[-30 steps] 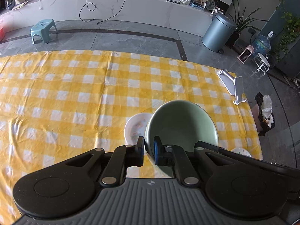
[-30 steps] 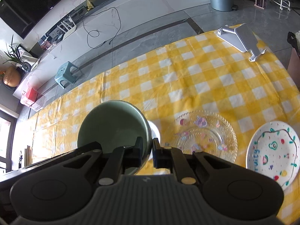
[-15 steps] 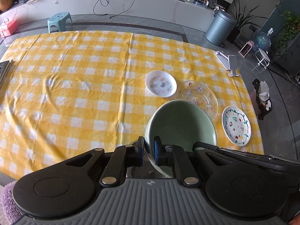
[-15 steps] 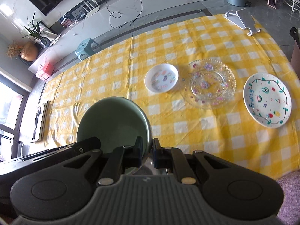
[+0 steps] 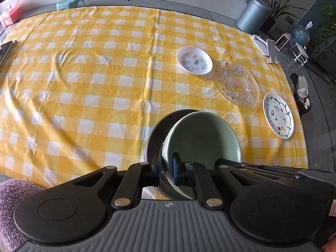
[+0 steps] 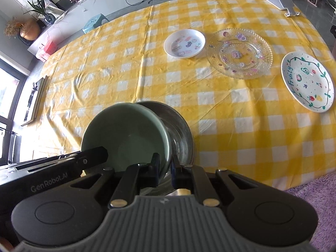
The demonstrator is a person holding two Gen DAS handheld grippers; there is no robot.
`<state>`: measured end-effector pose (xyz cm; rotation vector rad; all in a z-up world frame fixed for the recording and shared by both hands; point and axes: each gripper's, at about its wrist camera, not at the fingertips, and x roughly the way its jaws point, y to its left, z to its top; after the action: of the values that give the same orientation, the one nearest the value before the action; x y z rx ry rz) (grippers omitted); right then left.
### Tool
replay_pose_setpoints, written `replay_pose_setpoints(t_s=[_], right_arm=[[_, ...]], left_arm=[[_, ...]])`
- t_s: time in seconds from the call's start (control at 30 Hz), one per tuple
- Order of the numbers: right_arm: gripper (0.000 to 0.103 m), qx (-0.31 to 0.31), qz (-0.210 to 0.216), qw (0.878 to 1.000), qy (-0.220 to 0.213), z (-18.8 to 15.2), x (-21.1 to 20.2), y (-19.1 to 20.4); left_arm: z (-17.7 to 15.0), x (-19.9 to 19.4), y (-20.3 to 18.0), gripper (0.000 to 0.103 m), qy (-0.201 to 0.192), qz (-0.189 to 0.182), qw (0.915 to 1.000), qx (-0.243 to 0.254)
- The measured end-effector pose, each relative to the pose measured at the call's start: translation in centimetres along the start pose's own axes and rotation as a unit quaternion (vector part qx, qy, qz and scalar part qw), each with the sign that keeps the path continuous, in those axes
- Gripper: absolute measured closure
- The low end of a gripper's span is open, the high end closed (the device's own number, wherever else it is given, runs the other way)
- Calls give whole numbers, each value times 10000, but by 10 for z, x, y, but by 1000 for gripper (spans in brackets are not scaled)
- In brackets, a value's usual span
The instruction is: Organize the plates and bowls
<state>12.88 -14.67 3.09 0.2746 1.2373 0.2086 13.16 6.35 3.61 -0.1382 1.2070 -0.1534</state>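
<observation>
Both grippers are shut on the rim of a green bowl (image 5: 201, 138), which also shows in the right wrist view (image 6: 126, 134). My left gripper (image 5: 167, 166) pinches its left rim; my right gripper (image 6: 166, 168) pinches its right rim. The green bowl hangs tilted over a metal bowl (image 5: 155, 138) near the table's front edge, which also shows in the right wrist view (image 6: 180, 130). Further back lie a small white sticker dish (image 5: 194, 61), a clear glass plate (image 5: 236, 83) and a white painted plate (image 5: 278, 115).
The table carries a yellow checked cloth (image 5: 94, 79). A white stand (image 5: 264, 46) sits at the far right corner. A dark flat object (image 6: 34, 100) lies at the left edge. A purple rug (image 6: 310, 199) lies below the front edge.
Both grippers have pulled back toward the table's front edge with the green bowl. A metal bowl has come into view under it.
</observation>
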Motion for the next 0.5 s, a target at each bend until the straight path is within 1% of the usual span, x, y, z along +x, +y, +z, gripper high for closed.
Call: replay_pose_setpoints(t_s=[0.27, 0.5], right_arm=[[95, -220, -144, 9996, 138, 4, 19, 1], [94, -330, -199, 9990, 222, 5, 26, 1]], left_arm=[[2, 15, -7, 92, 96, 216, 9990, 374], [2, 23, -10, 92, 166, 318, 9976, 589]])
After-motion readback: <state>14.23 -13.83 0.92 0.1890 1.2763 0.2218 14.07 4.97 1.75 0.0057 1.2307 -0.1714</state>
